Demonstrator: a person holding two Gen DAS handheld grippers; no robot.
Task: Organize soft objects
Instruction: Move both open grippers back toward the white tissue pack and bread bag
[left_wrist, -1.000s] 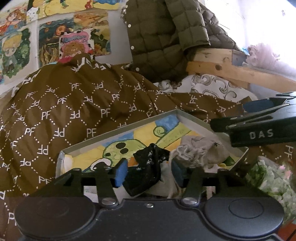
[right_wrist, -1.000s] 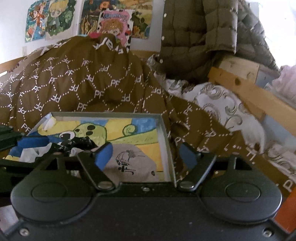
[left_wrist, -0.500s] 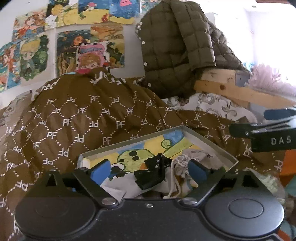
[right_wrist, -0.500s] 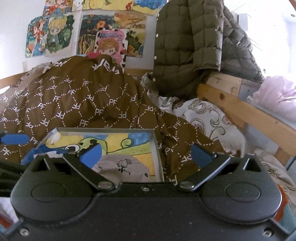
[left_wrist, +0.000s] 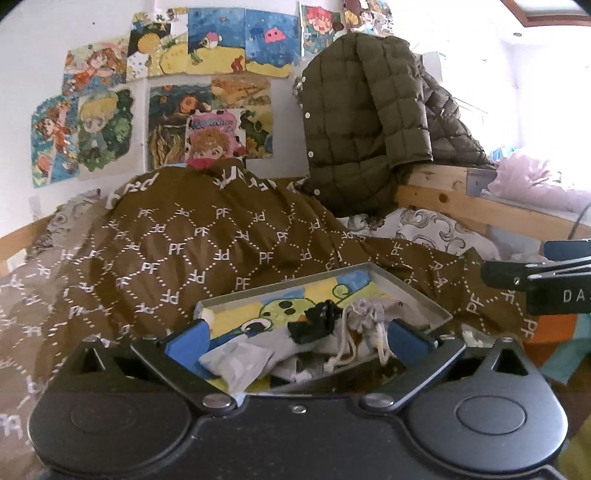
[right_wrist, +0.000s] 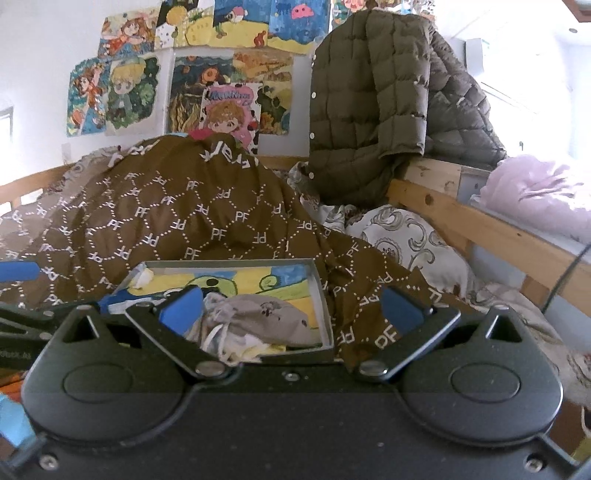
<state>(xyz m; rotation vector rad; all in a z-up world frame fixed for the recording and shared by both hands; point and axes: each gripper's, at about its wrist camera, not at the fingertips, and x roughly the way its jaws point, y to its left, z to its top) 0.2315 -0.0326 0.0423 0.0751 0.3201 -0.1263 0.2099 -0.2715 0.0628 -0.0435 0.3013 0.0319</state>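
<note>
1. My left gripper (left_wrist: 295, 334) has its fingers spread wide w/ nothing between them, hovering at the near edge of the tray (left_wrist: 410, 291).
2. My right gripper (right_wrist: 291, 306) is likewise spread wide & empty, near the tray's right corner.
3. The tray sits on the brown PF-print duvet (left_wrist: 192, 251) on the bed; the soft items lie inside it.
4. Left view only: a black cloth (left_wrist: 314, 323) & a white pouch (left_wrist: 236, 363) at the near-left.
5. Both views show the grey drawstring bag (right_wrist: 266, 317); its cords (left_wrist: 351, 343) are clearer from the left.
6. Right view hides the black cloth behind its left finger.
</note>
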